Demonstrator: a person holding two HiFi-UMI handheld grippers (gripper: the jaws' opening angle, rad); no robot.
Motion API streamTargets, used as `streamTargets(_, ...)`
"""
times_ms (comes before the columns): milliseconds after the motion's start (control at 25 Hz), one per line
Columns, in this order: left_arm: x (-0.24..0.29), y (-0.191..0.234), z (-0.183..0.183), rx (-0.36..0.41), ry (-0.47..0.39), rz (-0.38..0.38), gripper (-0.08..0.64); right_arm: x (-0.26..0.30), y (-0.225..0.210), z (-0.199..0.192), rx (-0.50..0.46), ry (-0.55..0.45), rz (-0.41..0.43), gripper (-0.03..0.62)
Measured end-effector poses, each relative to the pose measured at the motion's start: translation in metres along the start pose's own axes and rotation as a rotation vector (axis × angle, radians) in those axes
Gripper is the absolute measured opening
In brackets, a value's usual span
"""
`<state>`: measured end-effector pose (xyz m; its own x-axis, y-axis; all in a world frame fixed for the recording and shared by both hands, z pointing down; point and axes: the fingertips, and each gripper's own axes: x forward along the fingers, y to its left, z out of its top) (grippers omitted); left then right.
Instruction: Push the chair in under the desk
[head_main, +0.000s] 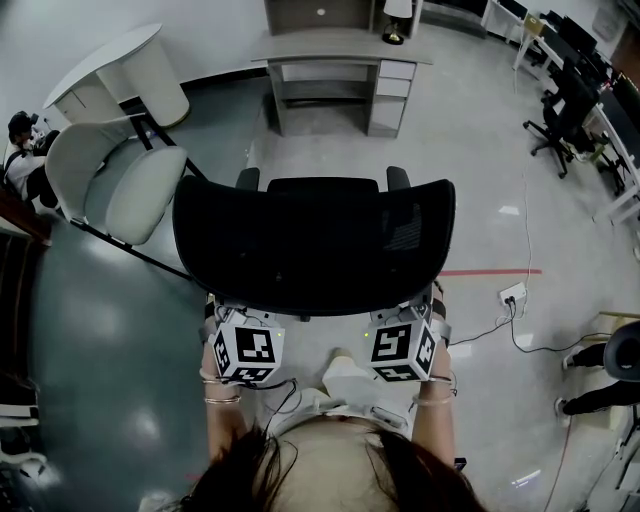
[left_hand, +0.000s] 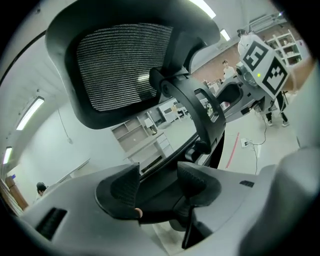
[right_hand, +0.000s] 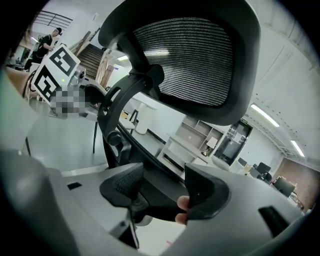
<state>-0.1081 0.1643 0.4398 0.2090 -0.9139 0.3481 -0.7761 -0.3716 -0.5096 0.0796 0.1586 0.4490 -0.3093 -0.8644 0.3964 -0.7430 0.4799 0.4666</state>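
Behind the black chair (head_main: 315, 240), the left tongs (left_hand: 160, 182) and right tongs (right_hand: 165, 187) are gaping wide, gripping nothing. The chair is standing well away from the counter (head_main: 345, 45). Pushing evenly with both should keep it straight.

The left gripper (left_hand: 157, 189) is holding its two jaws wide apart, pads facing each other. A fingertip (left_hand: 137, 213) is peeking out just below its left-hand jaw. The right gripper (right_hand: 164, 189) is standing open likewise, with two fingers (right_hand: 182, 210) curling against the foot of its right-hand jaw. The left forearm (head_main: 222, 420) and right forearm (head_main: 436, 420) are reaching forward side by side, both grippers tilting slightly downward and their marker cubes (head_main: 246, 348) facing up.
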Motion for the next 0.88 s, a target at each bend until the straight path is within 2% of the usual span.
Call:
streamTargets(400, 0.001, -0.001, -0.001, -0.035, -0.027, -0.04, 0.221, 0.008, 0.005, -0.002, -0.04, 0.028, 0.025, 0.249)
streamTargets(680, 0.002, -0.002, -0.001, -0.026, 0.0, -0.066, 0.221, 0.008, 0.003, -0.004, -0.04, 0.028, 0.063, 0.249)
streamTargets(880, 0.006, -0.002, 0.0, -0.046, 0.008, -0.066, 0.221, 0.013, 0.002, -0.003, -0.042, 0.021, 0.054, 0.249)
